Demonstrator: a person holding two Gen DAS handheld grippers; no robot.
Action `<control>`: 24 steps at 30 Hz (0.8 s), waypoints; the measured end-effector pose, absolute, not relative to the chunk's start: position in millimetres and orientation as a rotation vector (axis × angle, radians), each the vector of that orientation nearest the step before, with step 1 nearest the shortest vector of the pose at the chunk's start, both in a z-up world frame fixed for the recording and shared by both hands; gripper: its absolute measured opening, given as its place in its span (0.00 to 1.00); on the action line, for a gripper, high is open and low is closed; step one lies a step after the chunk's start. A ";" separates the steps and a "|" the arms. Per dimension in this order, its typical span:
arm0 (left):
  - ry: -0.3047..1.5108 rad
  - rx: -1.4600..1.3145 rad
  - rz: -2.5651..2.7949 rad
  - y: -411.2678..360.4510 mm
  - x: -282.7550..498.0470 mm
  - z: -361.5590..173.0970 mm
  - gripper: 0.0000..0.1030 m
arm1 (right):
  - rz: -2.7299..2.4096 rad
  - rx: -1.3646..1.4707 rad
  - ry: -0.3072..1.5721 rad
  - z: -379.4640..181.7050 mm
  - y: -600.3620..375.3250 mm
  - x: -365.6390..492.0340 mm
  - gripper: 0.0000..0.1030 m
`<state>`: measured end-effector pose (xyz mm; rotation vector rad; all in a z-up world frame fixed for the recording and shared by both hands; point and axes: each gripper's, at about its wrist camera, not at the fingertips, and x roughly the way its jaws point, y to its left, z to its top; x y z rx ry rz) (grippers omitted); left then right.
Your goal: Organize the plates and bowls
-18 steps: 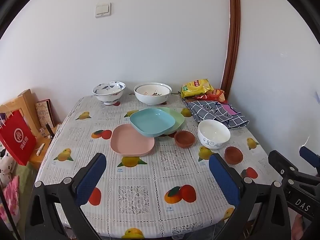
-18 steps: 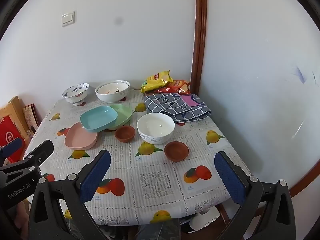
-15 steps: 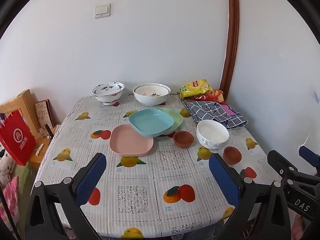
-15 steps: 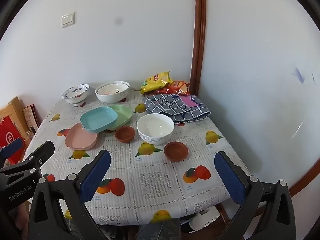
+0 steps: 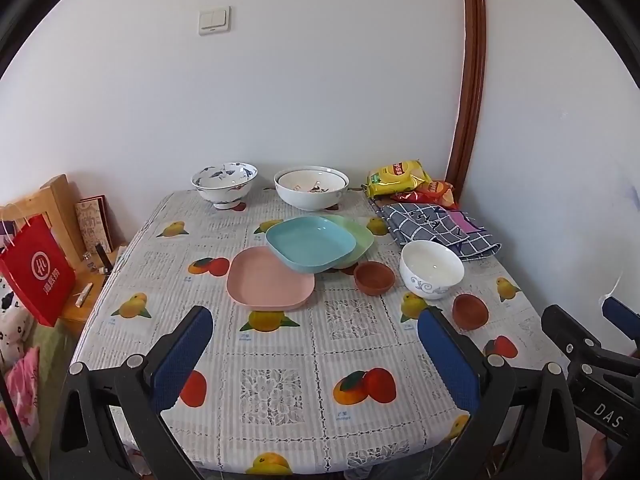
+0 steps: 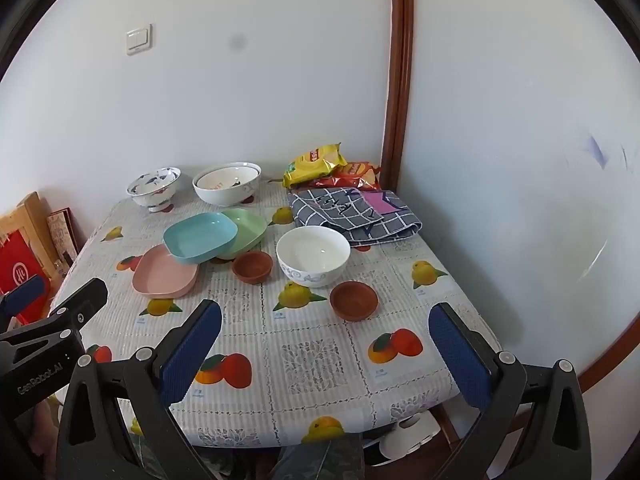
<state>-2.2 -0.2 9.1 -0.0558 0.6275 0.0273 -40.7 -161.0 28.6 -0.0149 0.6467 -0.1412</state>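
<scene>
On the fruit-print tablecloth lie a pink plate, a blue plate resting partly on it and on a green plate. Two small brown bowls flank a white bowl. At the back stand a blue-patterned bowl and a large white bowl. My left gripper is open and empty above the near table edge. My right gripper is open and empty, near the front right; the brown bowl and white bowl lie ahead of it.
A folded checked cloth and snack bags lie at the back right by the wall. A red paper bag and a wooden stand are left of the table. Walls bound the table behind and to the right.
Both grippers have drifted very slightly; the table appears a touch lower and nearer in the left view. No object has moved.
</scene>
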 end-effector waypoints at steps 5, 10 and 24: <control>0.628 -0.055 0.031 -2.6 -4.6 4.1 1.00 | -0.137 -0.008 0.648 24.1 -159.5 -41.4 1.00; 0.632 -0.053 0.031 -3.6 -3.8 1.6 1.00 | -0.130 -0.016 0.656 21.8 -155.1 -41.5 1.00; 0.628 -0.050 0.030 -4.3 -4.9 0.5 1.00 | -0.127 -0.001 0.650 20.3 -155.8 -43.3 1.00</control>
